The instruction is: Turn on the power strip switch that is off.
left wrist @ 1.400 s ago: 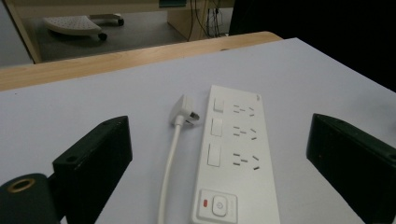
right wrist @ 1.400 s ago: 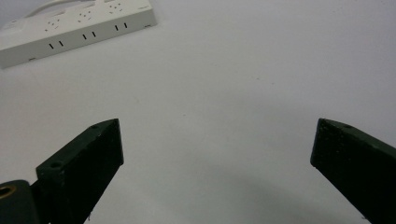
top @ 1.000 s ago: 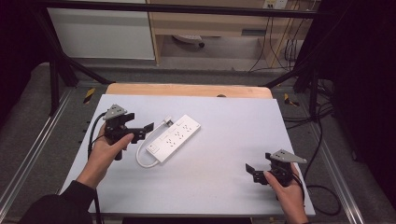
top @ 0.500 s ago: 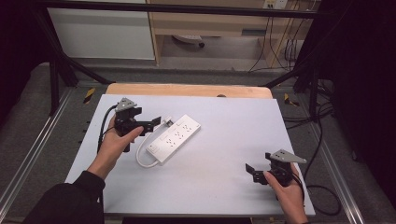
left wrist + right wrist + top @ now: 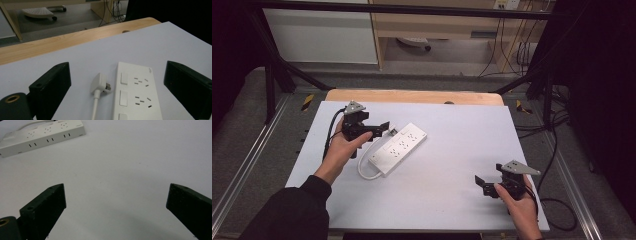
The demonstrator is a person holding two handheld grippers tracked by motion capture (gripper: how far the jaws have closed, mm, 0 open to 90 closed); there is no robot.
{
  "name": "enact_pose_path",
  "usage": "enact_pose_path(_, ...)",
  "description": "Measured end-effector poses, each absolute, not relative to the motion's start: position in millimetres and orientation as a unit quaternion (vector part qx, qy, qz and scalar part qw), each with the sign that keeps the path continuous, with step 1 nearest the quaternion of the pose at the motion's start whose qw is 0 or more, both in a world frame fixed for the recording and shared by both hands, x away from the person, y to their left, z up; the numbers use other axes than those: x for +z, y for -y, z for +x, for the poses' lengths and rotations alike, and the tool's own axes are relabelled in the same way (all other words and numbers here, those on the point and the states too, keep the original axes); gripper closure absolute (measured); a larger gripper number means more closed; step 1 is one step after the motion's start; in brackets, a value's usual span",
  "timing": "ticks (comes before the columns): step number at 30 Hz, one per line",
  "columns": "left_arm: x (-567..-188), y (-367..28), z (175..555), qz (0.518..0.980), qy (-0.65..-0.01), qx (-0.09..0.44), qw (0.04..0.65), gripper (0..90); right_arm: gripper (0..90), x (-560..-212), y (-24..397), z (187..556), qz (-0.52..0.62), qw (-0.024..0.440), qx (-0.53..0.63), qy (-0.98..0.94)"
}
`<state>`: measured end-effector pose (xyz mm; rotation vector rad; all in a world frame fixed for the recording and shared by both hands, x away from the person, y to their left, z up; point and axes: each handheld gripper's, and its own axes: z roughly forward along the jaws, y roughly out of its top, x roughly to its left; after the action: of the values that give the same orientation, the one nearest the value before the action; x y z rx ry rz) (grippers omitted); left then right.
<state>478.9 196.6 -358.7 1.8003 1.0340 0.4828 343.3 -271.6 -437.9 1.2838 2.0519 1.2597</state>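
the plug [image 5: 100,84] lies flat on the white surface [image 5: 462,150], just beside the far end of the power strip [image 5: 398,149], its prongs turned toward the strip's side. its cord [image 5: 94,108] runs back from it toward my left gripper [image 5: 384,126] and, in the high view, loops round the strip's near end. the strip sits left of centre on the surface, its long axis running diagonally from near-left to far-right.

in the left gripper view the plug sits between my jaws but ahead of them, a little left of the midline, and the strip's end lies right of it, also inside the span. the jaws stand wide apart with nothing between them. the plug's long axis points roughly along my line of sight, so the jaws would close across its narrow sides. i judge the next move to be a short push forward and down, shading left so the right jaw clears the strip's edge; the risk is catching the strip with the plug.

my right gripper [image 5: 482,183] rests near the surface's near-right corner, well apart from the strip, jaws spread wide and holding nothing. in its own view the strip [image 5: 41,135] lies far off at the upper left. the left hand is much the nearer, so the plug is its job.
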Motion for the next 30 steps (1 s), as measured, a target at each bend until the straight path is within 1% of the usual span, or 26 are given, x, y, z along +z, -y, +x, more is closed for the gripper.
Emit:
enact_pose_path(11, -363, -187, 492, 0.741, -0.426, 0.202, 0.478, 7.8, 3.1, -437, 272, 343, 0.461, 0.203, 0.454, -0.735)
enact_pose_path(15, -365, -183, 495, 0.737, -0.427, 0.197, 0.485, 8.1, 3.1, -437, 272, 342, 0.459, 0.203, 0.456, -0.735)
enact_pose_path(30, -371, -174, 504, 0.738, -0.431, 0.200, 0.480, 9.3, 3.2, -437, 272, 342, 0.459, 0.200, 0.456, -0.736)
